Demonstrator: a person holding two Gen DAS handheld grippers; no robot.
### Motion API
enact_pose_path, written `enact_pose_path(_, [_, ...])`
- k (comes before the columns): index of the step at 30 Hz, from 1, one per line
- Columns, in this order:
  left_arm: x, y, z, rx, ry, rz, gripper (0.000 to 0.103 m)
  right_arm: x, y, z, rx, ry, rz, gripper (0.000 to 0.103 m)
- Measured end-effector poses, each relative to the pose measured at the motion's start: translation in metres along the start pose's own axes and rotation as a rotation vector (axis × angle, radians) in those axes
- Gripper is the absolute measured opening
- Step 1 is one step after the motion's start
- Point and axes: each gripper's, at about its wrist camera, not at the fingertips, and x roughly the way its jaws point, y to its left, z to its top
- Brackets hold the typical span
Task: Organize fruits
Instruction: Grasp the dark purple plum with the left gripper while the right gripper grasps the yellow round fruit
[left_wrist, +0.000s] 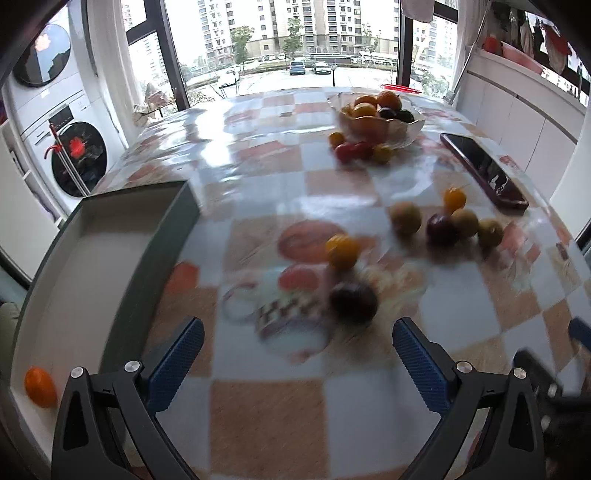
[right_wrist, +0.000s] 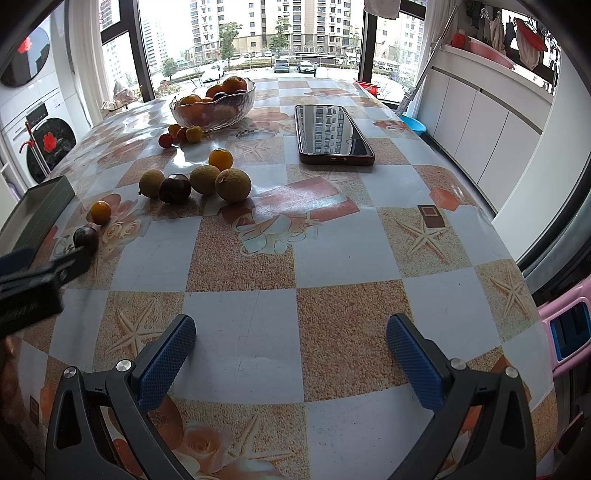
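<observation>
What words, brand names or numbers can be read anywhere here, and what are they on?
None can be read.
Washing machine control panel: small marks, too small to read.
Red emblem on its door: a decoration, too small to tell if it is a character.
Phone: screen shows only reflected buildings, no text.
Tablecloth: starfish and flower pictures, no words.
Tray: no label visible.

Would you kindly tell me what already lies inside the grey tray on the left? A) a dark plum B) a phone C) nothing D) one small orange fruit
D: the left wrist view shows one small orange fruit on the white floor of the grey tray, with no other fruit visible in it.
</observation>
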Motion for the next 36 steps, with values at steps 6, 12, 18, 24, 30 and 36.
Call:
enact_pose_path(6, [0.015, 0.002, 0.015, -0.078, 0.058, -0.041, 0.073, 0.000, 0.000, 0.000, 0.000, 0.000, 0.000, 0.103])
enact_pose_path(12, [0.011, -0.005, 0.014, -0.051, 0.041, -0.056, 0.054, 0.002, 0.001, 0.004, -0.007, 0.010, 0.000, 0.103])
enact_pose_path(18, [0.013, -0.008, 0.013, -0.046, 0.027, -0.057, 0.051, 0.019, 0.004, 0.035, -0.066, 0.093, 0.050, 0.103])
enact_pose_path(24, [0.013, -0.008, 0.013, -0.044, 0.025, -0.058, 0.051, 0.045, 0.016, 0.073, -0.081, 0.087, 0.087, 0.102])
enact_pose_path(30, [0.014, -0.008, 0.013, -0.047, 0.026, -0.066, 0.051, 0.054, 0.037, 0.094, -0.137, 0.030, 0.113, 0.061])
enact_pose_path(36, [0.006, -0.006, 0.007, -0.039, 0.023, -0.129, 0.030, 0.042, 0.027, 0.083, -0.066, 0.037, 0.199, 0.029])
